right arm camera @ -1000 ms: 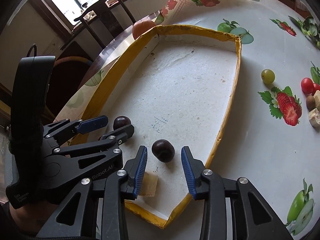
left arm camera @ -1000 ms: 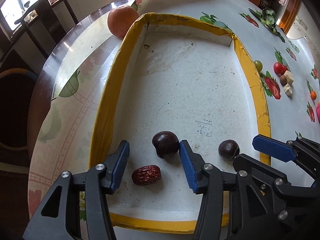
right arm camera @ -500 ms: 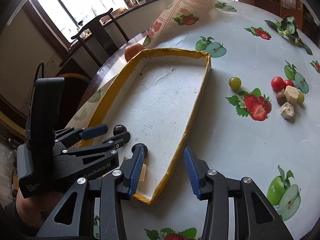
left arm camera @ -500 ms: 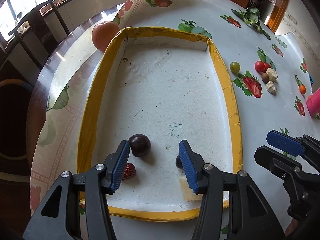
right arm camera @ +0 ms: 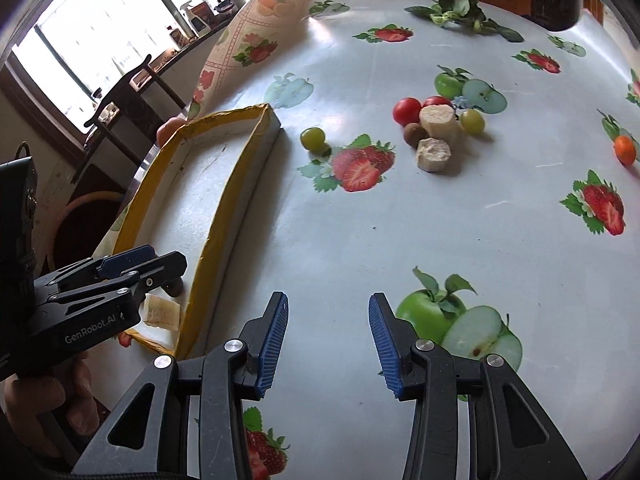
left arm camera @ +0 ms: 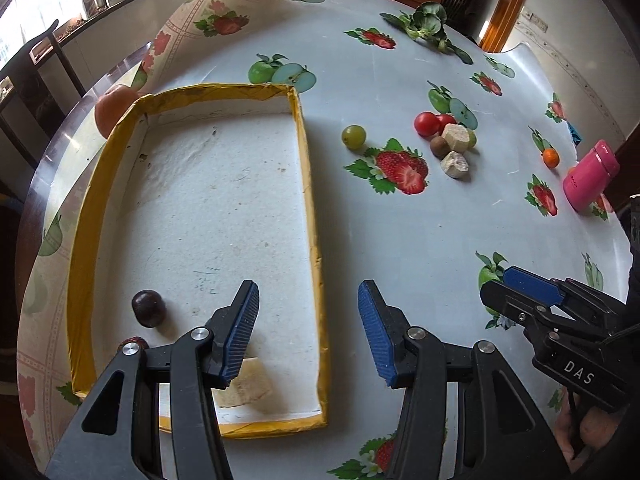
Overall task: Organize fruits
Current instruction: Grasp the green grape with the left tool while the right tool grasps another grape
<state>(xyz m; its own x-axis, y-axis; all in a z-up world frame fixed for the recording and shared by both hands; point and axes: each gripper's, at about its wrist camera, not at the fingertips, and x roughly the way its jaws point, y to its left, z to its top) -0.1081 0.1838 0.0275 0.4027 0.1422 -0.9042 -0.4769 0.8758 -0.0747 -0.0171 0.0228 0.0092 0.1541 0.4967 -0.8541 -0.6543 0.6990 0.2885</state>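
Observation:
A yellow-rimmed tray (left arm camera: 308, 184) (right arm camera: 224, 200) lies on the fruit-print tablecloth. A dark plum (left arm camera: 148, 308), a red date (left arm camera: 134, 342) half hidden by my finger, and a pale fruit slice (left arm camera: 250, 388) (right arm camera: 162, 312) lie at its near end. My left gripper (left arm camera: 308, 332) stands open and empty over the tray's right rim. My right gripper (right arm camera: 328, 340) is open and empty over bare cloth right of the tray. Loose on the cloth lie a green grape (left arm camera: 353, 137) (right arm camera: 312, 139), red tomatoes (left arm camera: 426, 124) (right arm camera: 407, 111), pale chunks (left arm camera: 454, 164) (right arm camera: 433, 154) and a brown fruit (left arm camera: 439, 146).
An orange fruit (left arm camera: 112, 108) sits behind the tray's far left corner. A small orange (left arm camera: 551, 157) (right arm camera: 625, 149) and a pink bottle (left arm camera: 591, 178) lie at the right. Leafy greens (left arm camera: 428, 24) (right arm camera: 460, 6) lie far back. The cloth's far corner (left arm camera: 224, 8) is folded up.
Both grippers have shifted right, off the tray's near end. The plums that lay between the fingers now lie to the left in the tray. Both grippers stay empty.

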